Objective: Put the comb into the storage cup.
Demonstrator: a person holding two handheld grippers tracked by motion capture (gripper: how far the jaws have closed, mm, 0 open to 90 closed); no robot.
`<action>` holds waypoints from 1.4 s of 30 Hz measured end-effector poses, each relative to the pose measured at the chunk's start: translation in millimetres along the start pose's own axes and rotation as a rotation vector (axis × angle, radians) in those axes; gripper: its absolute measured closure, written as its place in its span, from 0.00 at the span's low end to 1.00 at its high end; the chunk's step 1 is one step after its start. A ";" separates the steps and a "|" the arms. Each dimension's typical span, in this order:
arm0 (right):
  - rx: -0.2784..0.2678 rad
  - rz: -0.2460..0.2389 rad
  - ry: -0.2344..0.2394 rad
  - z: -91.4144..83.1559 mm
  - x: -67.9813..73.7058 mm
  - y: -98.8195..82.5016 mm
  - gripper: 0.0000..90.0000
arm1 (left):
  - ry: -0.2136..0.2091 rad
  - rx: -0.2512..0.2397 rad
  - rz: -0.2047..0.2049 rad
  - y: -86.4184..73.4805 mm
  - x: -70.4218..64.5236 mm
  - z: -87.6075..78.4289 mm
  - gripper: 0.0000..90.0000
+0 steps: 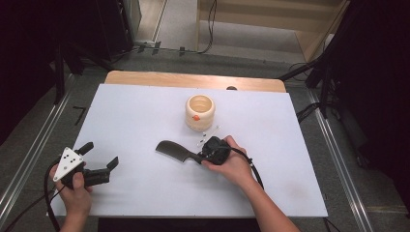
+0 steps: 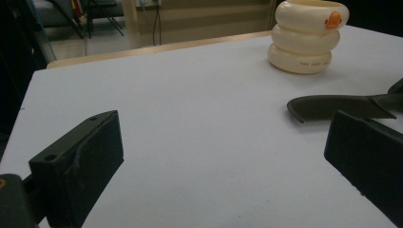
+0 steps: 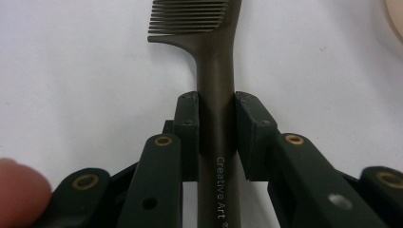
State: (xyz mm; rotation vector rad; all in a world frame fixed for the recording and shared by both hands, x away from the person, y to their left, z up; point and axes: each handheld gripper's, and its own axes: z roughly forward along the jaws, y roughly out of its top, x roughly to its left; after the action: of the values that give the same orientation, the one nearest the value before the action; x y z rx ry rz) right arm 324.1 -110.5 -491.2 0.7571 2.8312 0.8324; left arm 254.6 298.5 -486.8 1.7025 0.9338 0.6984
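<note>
The right gripper (image 1: pixel 203 155) lies low on the white bench (image 1: pixel 145 116), near its middle, with the person's hand wrapped over its body. Its fingers (image 3: pixel 187 118) have closed in on the handle of a dark comb (image 1: pixel 175 151); in the right gripper view the two pads sit flush against either side of the handle (the words "Creative Art" run along it), with no gap showing. The comb lies flat on the bench, its toothed head pointing to the left in the high view, its handle running into the gripper.

The left gripper (image 1: pixel 100 161) rests at the bench's near left corner, well apart from the comb, held by the person's other hand. Its fingers (image 2: pixel 90 156) stand wide with nothing between them, just bare bench.

Just beyond the comb and the right gripper stands a cream ringed cup (image 1: pixel 199 112), upright, built of stacked rounded bands, with a small orange mark (image 1: pixel 196 117) on the side facing the person. It is near the right gripper but not touching it. A small clear thing (image 1: pixel 209 134) lies on the bench between the cup and the gripper; what it is I cannot tell. Between the two grippers the white surface carries nothing, so no object stands between the left fingers and the comb's head. A strip of bare wood (image 1: pixel 193 79) shows at the bench's far edge, and a cable (image 1: pixel 254 169) trails from the right gripper along the forearm.
</note>
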 end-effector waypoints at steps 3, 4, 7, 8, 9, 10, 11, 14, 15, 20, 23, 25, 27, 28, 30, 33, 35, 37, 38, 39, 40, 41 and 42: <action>-0.045 0.018 -0.004 -5.7 -1.1 -2.7 0.79 | -0.009 -0.009 -0.009 2.2 -4.3 0.9 0.00; -0.059 0.020 -0.002 -7.7 -1.8 -3.2 0.79 | -0.013 -0.012 -0.007 3.3 -6.4 1.5 0.00; -0.095 0.019 -0.007 -13.7 -2.2 -4.9 0.79 | -0.027 -0.020 0.003 8.5 -13.3 2.5 0.00; -0.106 0.024 -0.001 -15.8 -1.9 -5.5 0.79 | -0.034 -0.024 0.007 10.4 -15.5 2.6 0.00; -0.127 0.022 -0.006 -19.8 -1.0 -6.3 0.79 | -0.043 -0.032 0.005 12.2 -17.8 2.9 0.00; -0.127 0.022 -0.006 -19.8 -1.0 -6.3 0.79 | -0.053 -0.034 0.002 14.2 -19.8 2.8 0.00; -0.136 0.022 -0.007 -21.8 -0.6 -6.7 0.79 | -0.064 -0.043 -0.001 15.9 -21.7 3.1 0.00; -0.166 0.018 -0.004 -26.9 0.0 -8.1 0.79 | -0.080 -0.053 0.008 21.8 -28.0 3.2 0.00; -0.176 0.024 -0.006 -28.4 0.8 -8.5 0.79 | -0.086 -0.055 0.014 24.0 -29.5 3.0 0.00; -0.219 0.036 -0.004 -35.8 2.8 -11.8 0.79 | -0.121 -0.075 0.001 35.8 -36.4 3.1 0.00; -0.255 0.039 -0.001 -41.6 5.0 -15.3 0.79 | -0.134 -0.092 0.005 42.6 -43.3 4.3 0.00; -0.263 0.044 0.001 -43.1 5.9 -16.5 0.79 | -0.146 -0.103 0.004 46.9 -49.0 6.5 0.00; -0.279 0.042 -0.002 -45.6 7.0 -18.4 0.79 | -0.163 -0.110 0.008 51.2 -54.4 10.1 0.00; -0.288 0.040 -0.002 -46.7 7.4 -19.3 0.79 | -0.170 -0.113 0.011 53.3 -57.0 12.2 0.00; -0.297 0.045 -0.008 -49.8 8.7 -21.0 0.79 | -0.186 -0.115 0.011 57.5 -61.9 17.3 0.00; -0.324 0.048 -0.011 -53.9 9.8 -23.2 0.79 | -0.207 -0.130 0.003 65.1 -68.1 23.5 0.00; -0.341 0.049 -0.011 -56.2 10.2 -24.7 0.79 | -0.225 -0.145 -0.001 71.6 -72.4 26.6 0.00; -0.357 0.050 -0.012 -57.8 11.4 -26.3 0.79 | -0.242 -0.155 0.002 77.9 -76.3 30.1 0.00; -0.365 0.057 -0.014 -58.6 12.9 -27.7 0.79 | -0.248 -0.160 0.002 80.6 -78.2 32.0 0.00; -0.365 0.057 -0.014 -58.6 12.9 -27.7 0.79 | -0.253 -0.165 0.003 82.9 -79.9 34.0 0.00; -0.368 0.056 -0.015 -58.9 13.3 -28.4 0.79 | -0.260 -0.170 0.001 84.8 -81.8 36.1 0.00; -0.374 0.061 -0.009 -59.5 13.9 -29.7 0.79 | -0.270 -0.173 -0.004 86.3 -83.6 38.1 0.00; -0.374 0.061 -0.009 -59.5 13.9 -29.7 0.79 | -0.279 -0.175 -0.008 87.6 -85.3 39.5 0.00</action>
State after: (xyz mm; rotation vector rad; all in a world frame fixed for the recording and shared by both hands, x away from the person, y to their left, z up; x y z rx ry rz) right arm 285.8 -154.1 -456.0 0.7865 2.5395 1.3116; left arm 263.5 191.3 -416.5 1.5907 0.6641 0.5049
